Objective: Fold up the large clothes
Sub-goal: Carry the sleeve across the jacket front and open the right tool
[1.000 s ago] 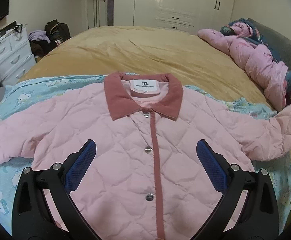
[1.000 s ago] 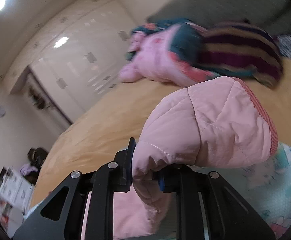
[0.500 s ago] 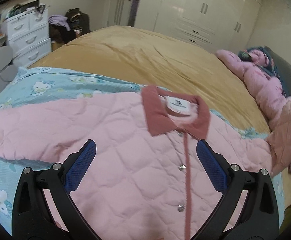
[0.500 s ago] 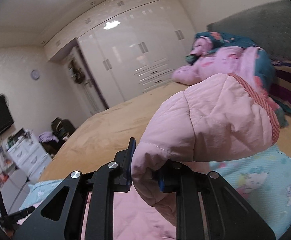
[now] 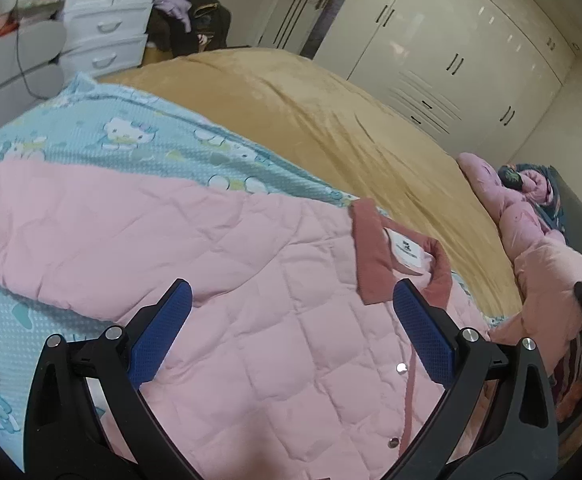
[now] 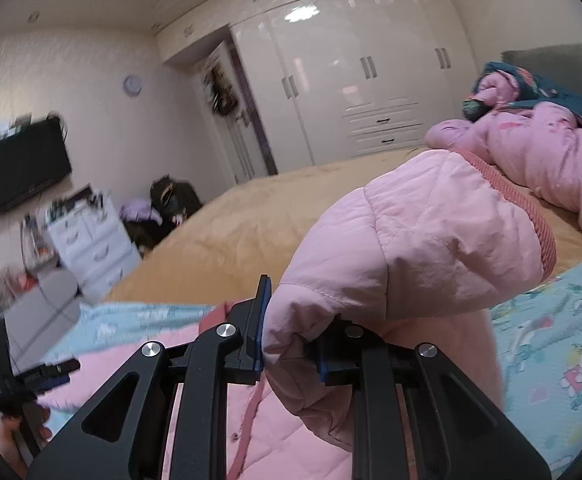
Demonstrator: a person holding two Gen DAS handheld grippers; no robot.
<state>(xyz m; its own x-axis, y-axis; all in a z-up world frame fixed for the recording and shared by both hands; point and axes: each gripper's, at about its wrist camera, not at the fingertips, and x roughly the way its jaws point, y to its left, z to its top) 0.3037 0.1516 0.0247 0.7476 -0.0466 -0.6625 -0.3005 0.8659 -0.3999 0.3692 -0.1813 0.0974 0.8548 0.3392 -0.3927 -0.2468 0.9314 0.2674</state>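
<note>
two claws in play. left claw (image 5: 291,338) is spread wide, blue pads (image 5: 159,340) well apart, nothing between them, hovering over the front of the pink quilted jacket (image 5: 251,320). right claw (image 6: 291,344) is pinched tight on the jacket's right sleeve (image 6: 411,248), just behind the ribbed cuff (image 6: 531,224); sleeve end is lifted off the bed and bulges over the fingers, cuff pointing up and to the right in the right wrist view. jacket lies front-up and flat on a blue cartoon-print sheet (image 5: 123,136), snaps done up, dark pink collar (image 5: 375,252) at the far end. in the left wrist view the long axis runs from near bottom centre to the collar at upper right; other sleeve (image 5: 51,232) stretches out flat to the left. sheet sits on a tan bedspread (image 5: 331,120). pink bedding (image 6: 551,160) piled near the headboard, white wardrobe (image 6: 351,80) beyond the bed, white drawer unit (image 5: 103,28) at the side.
</note>
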